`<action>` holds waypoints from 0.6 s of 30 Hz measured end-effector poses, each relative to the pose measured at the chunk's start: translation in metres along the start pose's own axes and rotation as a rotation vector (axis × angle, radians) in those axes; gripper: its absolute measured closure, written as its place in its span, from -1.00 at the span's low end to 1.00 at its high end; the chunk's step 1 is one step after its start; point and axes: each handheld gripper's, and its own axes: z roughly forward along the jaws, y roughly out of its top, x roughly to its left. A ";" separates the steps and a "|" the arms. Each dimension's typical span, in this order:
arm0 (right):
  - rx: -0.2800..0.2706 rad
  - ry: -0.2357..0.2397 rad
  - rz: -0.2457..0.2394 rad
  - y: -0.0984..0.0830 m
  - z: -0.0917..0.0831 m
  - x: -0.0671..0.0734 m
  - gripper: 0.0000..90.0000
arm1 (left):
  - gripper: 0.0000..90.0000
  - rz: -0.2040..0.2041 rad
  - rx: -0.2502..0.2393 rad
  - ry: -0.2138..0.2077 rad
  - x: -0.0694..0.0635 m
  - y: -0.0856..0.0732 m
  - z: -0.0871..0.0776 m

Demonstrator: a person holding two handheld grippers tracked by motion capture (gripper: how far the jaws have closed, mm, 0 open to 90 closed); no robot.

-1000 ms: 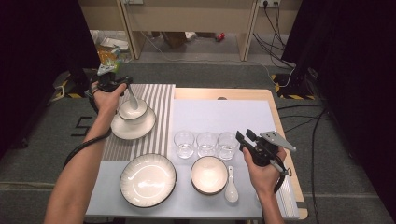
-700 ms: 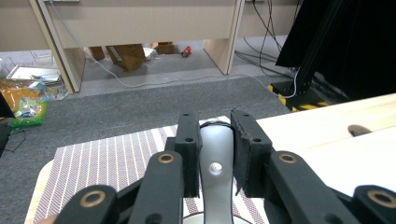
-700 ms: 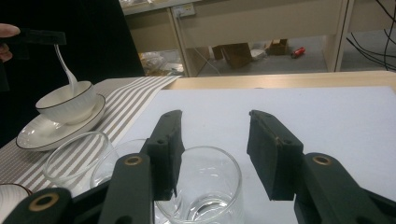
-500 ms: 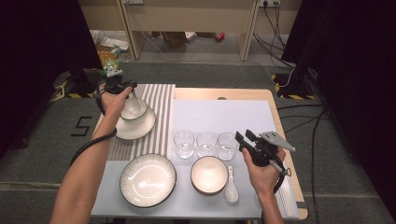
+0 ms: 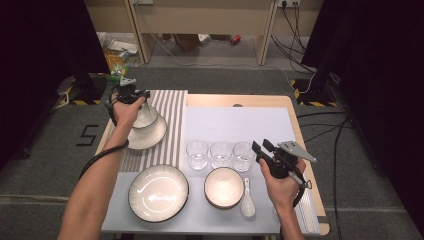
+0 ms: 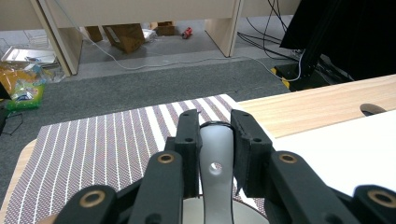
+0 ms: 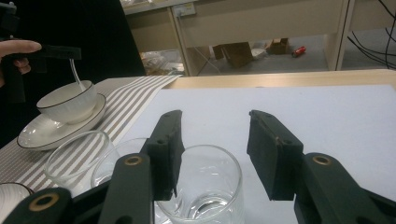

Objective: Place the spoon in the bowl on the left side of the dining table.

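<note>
The left hand-held gripper (image 6: pixel 212 135) pinches a spoon (image 6: pixel 215 168) over the bowl (image 5: pixel 146 118) on its plate (image 5: pixel 150 138), while the right hand-held gripper (image 7: pixel 212 140) hangs spread above a glass (image 7: pixel 205 196).

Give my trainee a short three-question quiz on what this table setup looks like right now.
1. What does the left tool grip?
2. True or false: the right tool is shut on a glass.
3. How many glasses stand in the row on the white mat: A two, B three, C four?

Key:
1. A white spoon handle, with the spoon reaching down into the bowl on the plate over the striped mat.
2. False: its jaws stand open, clear of the glass.
3. B.
</note>
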 end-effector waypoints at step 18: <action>0.010 -0.003 -0.002 -0.002 0.001 0.000 0.23 | 0.61 0.007 0.060 0.001 -0.001 -0.007 0.011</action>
